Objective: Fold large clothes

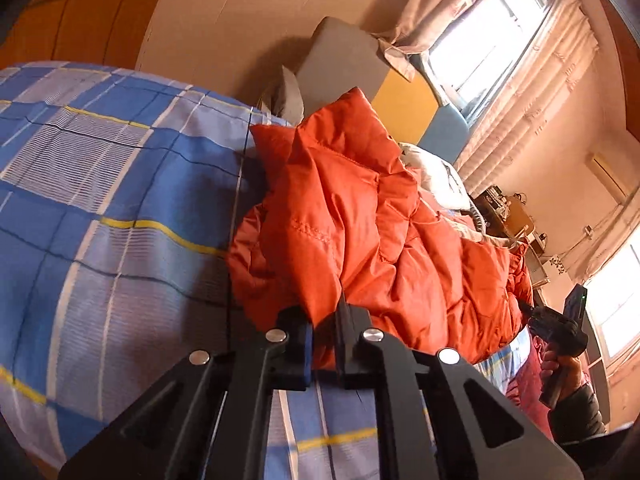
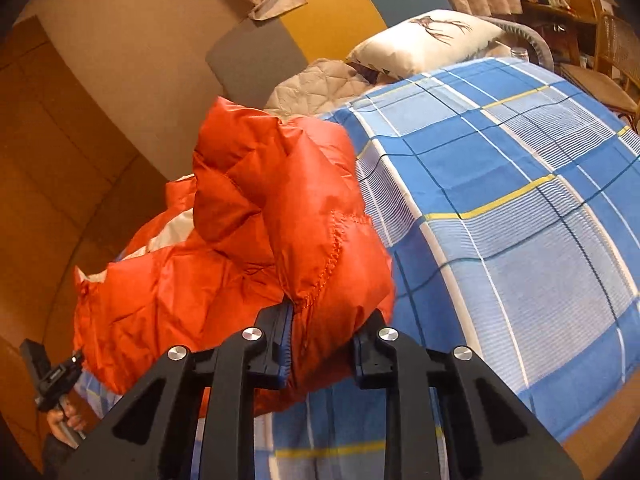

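The left tongs [image 1: 324, 336] are clamped nearly shut on a thin edge of the orange puffer jacket [image 1: 360, 216], the fabric pinched flat between the two pads. The right tongs [image 2: 320, 344] stand a little wider, because they are biting a thicker, gathered bit, what looks like an elastic cuff or hem corner, bunched between the pads. Each grip sits at the jacket's near edge, one at either end, which I take to be the way to lift and spread so bulky a garment before a fold.

Beyond both tongs the jacket rises in a crumpled, puffy heap, not yet flat; some pale lining shows at its far side in the right view. It lies on the bed [image 2: 520, 200], on a blue checked cover, close to the near edge and just beside the person's reach.

Further out, past the heap, are a white pillow [image 2: 428, 40], a grey, yellow and blue headboard [image 2: 332, 16] and curtains over bright windows [image 1: 488, 36].
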`<state>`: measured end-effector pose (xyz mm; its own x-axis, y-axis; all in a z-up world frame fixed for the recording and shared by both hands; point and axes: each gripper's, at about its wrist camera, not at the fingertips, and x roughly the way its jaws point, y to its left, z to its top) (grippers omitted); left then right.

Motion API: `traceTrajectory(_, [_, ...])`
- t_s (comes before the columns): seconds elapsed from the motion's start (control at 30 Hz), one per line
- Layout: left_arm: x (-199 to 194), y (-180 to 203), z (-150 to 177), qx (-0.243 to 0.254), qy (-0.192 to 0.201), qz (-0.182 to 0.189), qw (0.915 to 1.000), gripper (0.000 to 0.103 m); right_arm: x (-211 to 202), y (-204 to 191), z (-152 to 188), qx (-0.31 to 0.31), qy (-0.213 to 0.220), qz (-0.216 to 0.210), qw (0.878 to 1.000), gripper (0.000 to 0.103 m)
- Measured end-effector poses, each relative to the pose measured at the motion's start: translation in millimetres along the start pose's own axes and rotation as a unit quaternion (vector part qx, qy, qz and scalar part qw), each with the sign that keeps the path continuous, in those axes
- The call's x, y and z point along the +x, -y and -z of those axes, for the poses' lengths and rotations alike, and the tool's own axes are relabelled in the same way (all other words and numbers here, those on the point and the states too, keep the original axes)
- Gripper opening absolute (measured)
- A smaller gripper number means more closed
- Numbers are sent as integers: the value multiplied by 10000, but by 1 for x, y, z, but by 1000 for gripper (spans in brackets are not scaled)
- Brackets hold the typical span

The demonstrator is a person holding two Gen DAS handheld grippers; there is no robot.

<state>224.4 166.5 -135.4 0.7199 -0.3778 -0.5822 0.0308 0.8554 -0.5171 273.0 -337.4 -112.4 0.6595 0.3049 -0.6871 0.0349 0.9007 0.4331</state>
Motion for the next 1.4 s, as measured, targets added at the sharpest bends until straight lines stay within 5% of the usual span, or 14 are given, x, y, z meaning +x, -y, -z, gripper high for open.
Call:
traceTrajectory(0.33, [-56,24,62,342,-336,-196,9987,10,-56,14,49,-114,-338,193,9992,21])
traceTrajectory(0.43, [-64,25,69,414,-364,-232,9982,28,-57,15,52,-231,-395,327,9984,27])
traceTrajectory(0.5, [-72,23,64,454,-145,-361,9982,60,-60,12,48,-334,-307,604,9971,48])
traceTrajectory(0.6, [-73,23,48,654,16,-464,9968,61,-66,2,37,-652,-25,878,9940,66])
traceTrajectory(0.9, [-11,30,9,1390,-420,-472,9883,73,-31,-49,2,-1974,58,1053,9746,67])
traceTrajectory(0.97, [-1,30,6,1357,-501,-364,9888,69,-17,-50,-2,-2104,-46,1104,9713,67])
traceTrajectory(1.0, [3,30,6,1361,-548,-297,9887,54,-11,-49,-2,-2102,-120,1099,9714,67])
traceTrajectory(1.1, [7,37,7,1550,-589,-234,9859,20,4,-48,-2,-2250,-371,1175,9665,39])
traceTrajectory(1.17, [5,43,9,1732,-504,-298,9831,11,7,-42,1,-2192,-443,1245,9667,14])
traceTrajectory(1.23, [0,48,11,1789,-413,-326,9825,8,1,-38,3,-2067,-375,1208,9702,6])
traceTrajectory(1.4, [-31,53,9,1795,-50,-337,9832,6,-35,-42,1,-1907,45,1161,9747,2])
